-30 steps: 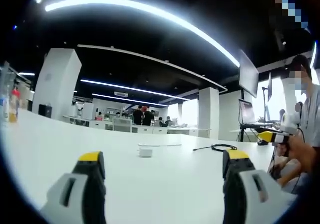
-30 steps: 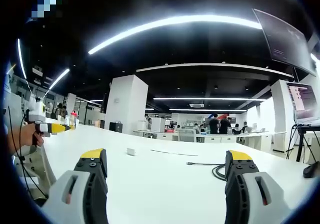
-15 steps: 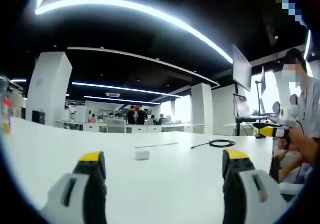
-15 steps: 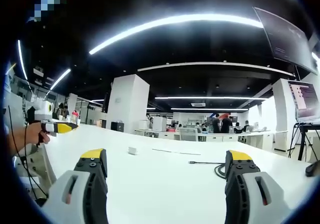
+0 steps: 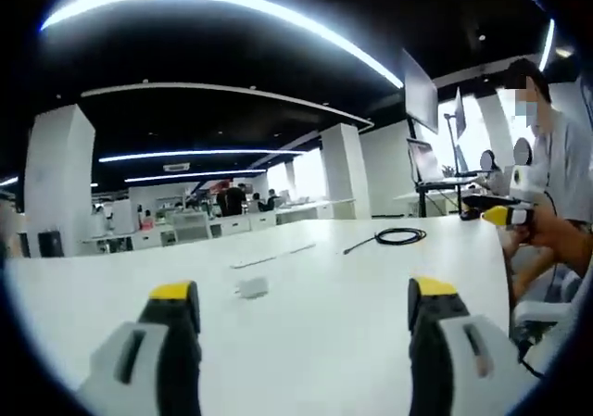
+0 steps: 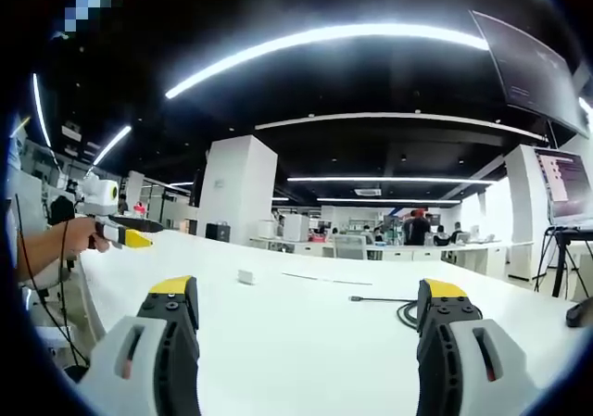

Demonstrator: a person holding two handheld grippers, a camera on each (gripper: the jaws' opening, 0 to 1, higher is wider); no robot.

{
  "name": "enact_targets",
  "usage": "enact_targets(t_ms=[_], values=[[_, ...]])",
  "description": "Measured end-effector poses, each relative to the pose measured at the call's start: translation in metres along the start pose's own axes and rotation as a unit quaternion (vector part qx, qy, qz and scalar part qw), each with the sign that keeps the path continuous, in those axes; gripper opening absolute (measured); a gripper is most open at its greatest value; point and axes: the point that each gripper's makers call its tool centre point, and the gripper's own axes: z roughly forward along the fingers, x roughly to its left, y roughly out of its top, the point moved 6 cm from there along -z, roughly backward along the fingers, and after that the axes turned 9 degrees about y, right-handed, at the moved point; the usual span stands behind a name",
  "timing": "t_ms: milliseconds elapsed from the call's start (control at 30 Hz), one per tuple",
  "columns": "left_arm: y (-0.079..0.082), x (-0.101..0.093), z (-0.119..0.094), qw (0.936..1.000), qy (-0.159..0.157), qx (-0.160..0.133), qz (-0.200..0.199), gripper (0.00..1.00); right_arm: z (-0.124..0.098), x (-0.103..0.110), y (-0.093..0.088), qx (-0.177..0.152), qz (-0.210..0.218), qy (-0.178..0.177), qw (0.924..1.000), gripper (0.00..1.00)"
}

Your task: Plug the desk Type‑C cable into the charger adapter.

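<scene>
I have both tools raised low over the white worktop (image 5: 352, 342), not yet committed to anything. My left hand-held gripper (image 5: 301, 296) has its jaws spread wide with nothing between them, lined up toward the small white charger adapter (image 5: 251, 287) lying flat ahead. My right hand-held gripper (image 6: 306, 296) is likewise spread and empty, facing the black Type-C cable (image 6: 394, 309), which lies coiled near its right jaw, well apart from the adapter, so each tool can take one part.

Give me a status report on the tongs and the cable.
Both tongs open, holding nothing, above the white desk. Small white charger adapter and coiled black Type-C cable lie apart, unplugged. Nothing between them.
</scene>
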Motion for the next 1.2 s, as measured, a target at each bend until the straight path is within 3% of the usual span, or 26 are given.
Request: enact_targets(t_ms=[267, 333, 500, 633, 667, 867, 1033, 1133, 1200], values=[[0.000, 0.014, 0.037, 0.9985, -0.040, 0.034, 0.013, 0.90, 0.001, -0.001, -0.003, 0.003, 0.004, 0.001, 1.0000, 1.00], [0.002, 0.018, 0.046, 0.9979, -0.055, 0.031, 0.017, 0.88, 0.001, 0.000, -0.005, 0.004, 0.005, 0.003, 1.0000, 1.00], [0.004, 0.029, 0.063, 0.9971, -0.065, 0.040, -0.003, 0.87, 0.000, -0.001, -0.008, 0.008, 0.008, 0.003, 0.9999, 1.00], [0.006, 0.031, 0.074, 0.9948, -0.085, 0.045, 0.033, 0.86, -0.001, -0.002, -0.009, 0.009, 0.010, 0.001, 0.9999, 1.00], [0.011, 0.030, 0.078, 0.9937, -0.099, 0.022, 0.046, 0.86, -0.001, -0.003, -0.009, 0.009, 0.009, 0.001, 0.9999, 1.00], [0.012, 0.028, 0.091, 0.9858, -0.144, 0.029, 0.080, 0.83, -0.002, -0.002, -0.009, 0.008, 0.012, 0.001, 0.9999, 1.00], [0.009, 0.036, 0.106, 0.9836, -0.154, 0.045, 0.083, 0.83, -0.002, -0.002, -0.012, 0.011, 0.014, 0.000, 0.9998, 1.00], [0.008, 0.039, 0.114, 0.9786, -0.172, 0.054, 0.099, 0.83, -0.001, -0.002, -0.013, 0.012, 0.015, 0.001, 0.9998, 1.00], [0.009, 0.041, 0.123, 0.9711, -0.198, 0.055, 0.121, 0.83, 0.000, -0.001, -0.012, 0.012, 0.014, 0.003, 0.9998, 1.00]])
